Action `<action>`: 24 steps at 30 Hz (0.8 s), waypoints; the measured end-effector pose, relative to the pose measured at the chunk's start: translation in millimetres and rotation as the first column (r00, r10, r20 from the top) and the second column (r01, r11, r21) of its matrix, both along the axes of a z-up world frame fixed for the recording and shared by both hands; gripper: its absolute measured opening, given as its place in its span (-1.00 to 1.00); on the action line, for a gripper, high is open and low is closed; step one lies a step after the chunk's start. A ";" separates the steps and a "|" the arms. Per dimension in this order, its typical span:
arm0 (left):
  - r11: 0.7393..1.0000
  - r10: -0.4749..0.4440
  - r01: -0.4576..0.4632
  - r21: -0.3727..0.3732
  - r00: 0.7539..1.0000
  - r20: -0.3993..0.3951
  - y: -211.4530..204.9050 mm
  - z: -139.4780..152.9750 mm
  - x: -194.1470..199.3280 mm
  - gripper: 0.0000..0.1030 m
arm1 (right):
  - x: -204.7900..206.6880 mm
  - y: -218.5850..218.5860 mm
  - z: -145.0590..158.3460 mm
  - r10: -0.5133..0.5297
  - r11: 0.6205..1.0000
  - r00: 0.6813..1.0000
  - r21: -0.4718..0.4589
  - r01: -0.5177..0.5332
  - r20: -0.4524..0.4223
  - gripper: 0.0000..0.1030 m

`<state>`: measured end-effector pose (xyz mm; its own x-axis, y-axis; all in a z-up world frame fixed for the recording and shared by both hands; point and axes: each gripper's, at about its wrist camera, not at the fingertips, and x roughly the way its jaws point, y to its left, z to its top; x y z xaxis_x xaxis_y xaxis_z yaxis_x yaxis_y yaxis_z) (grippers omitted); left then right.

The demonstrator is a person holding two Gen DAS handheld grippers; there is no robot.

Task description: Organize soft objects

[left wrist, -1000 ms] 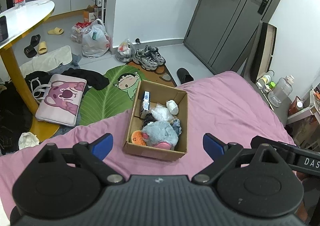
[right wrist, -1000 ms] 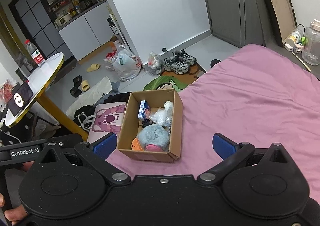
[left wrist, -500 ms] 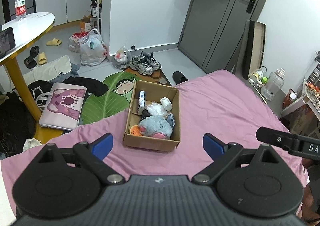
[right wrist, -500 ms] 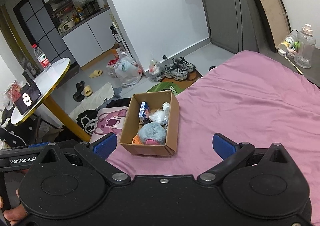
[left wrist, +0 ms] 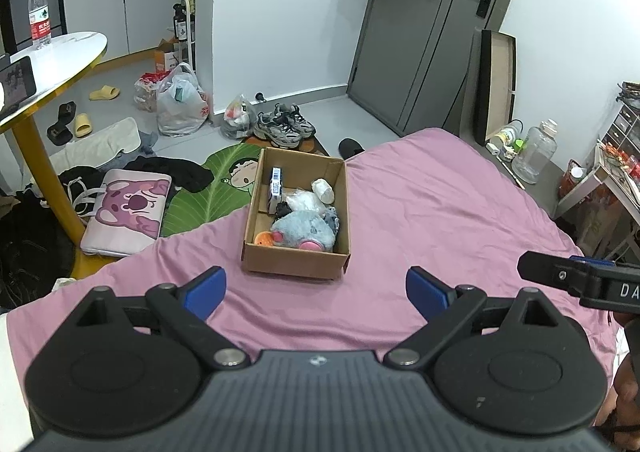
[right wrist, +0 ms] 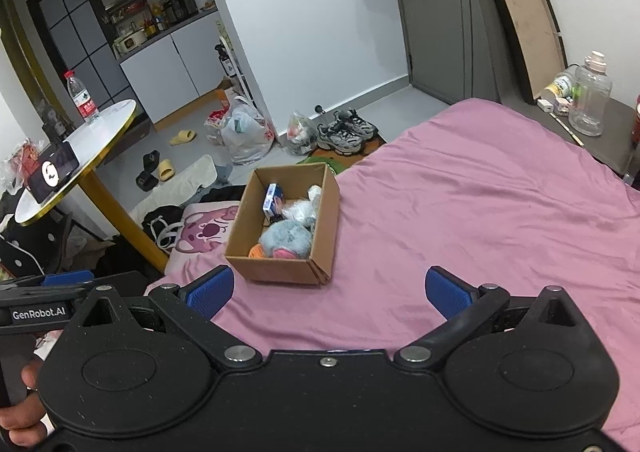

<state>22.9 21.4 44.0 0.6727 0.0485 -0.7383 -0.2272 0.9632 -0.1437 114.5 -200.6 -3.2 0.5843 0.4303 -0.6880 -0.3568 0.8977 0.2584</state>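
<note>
Near the bed edge, the cardboard box (left wrist: 295, 229) could tip off if I nudge it; left gripper (left wrist: 316, 290) and right gripper (right wrist: 327, 291) fingers spread, empty.

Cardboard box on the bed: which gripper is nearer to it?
Hard to tell; the right looks marginally nearer. The left gripper sits short of the cardboard box, roughly centred on it. The right gripper also sits short, the box ahead and slightly left. Both jaws are open.

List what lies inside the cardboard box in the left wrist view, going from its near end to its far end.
Inside the brown cardboard box: small orange plush toy → grey-blue furry plush toy with pink feet → crumpled clear plastic bag → small white rolled cloth.
</note>
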 end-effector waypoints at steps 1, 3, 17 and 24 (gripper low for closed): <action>1.000 -0.002 0.002 0.001 1.000 0.000 -1.0 -0.2 -1.4 0.86 | -1.6 -1.0 -0.5 -0.003 1.000 1.000 -0.002 0.003 0.001 1.00; 1.000 -0.009 0.009 0.004 1.000 0.002 -4.4 -0.9 -5.6 0.86 | -5.4 -3.5 -0.4 -0.009 1.000 1.000 0.000 0.009 0.010 1.00; 1.000 -0.026 0.026 0.009 0.999 0.018 -11.9 1.1 -21.2 0.86 | -22.8 -12.1 5.2 -0.036 0.999 0.999 -0.010 0.036 0.034 1.00; 0.999 -0.034 0.033 0.015 0.999 0.027 -10.6 3.8 -26.7 0.86 | -24.6 -13.7 6.1 -0.038 0.999 0.999 -0.014 0.038 0.037 1.00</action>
